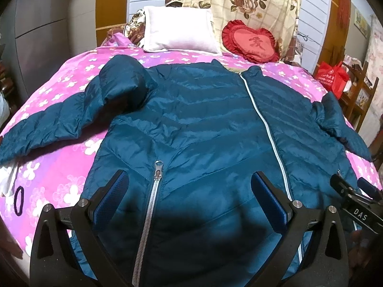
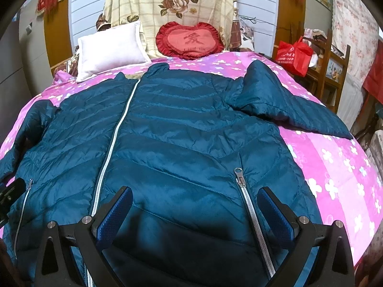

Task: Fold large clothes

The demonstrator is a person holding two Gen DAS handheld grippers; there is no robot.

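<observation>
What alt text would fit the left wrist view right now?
A teal puffer jacket lies spread flat, front up, on a pink flowered bedspread, sleeves out to both sides. The left gripper hangs over its hem, jaws open, beside a pocket zipper. A white pillow and red heart cushion sit beyond.

A bedroom, bed at the centre, lit from indoors

A pink sheet (image 1: 59, 157) with white flowers covered the bed; at its head a white pillow (image 1: 179, 31) lay beside a red heart-shaped cushion (image 2: 190, 40), both before a cream rose-print cloth (image 2: 172, 7) draped over the pale panelled headboard (image 1: 136, 0). Wooden panels (image 1: 111, 2) flanked it. A grey wardrobe (image 1: 43, 35) stood at the left, and a wooden shelf (image 2: 335, 71) with a red bag (image 2: 294, 57) at the right.
</observation>
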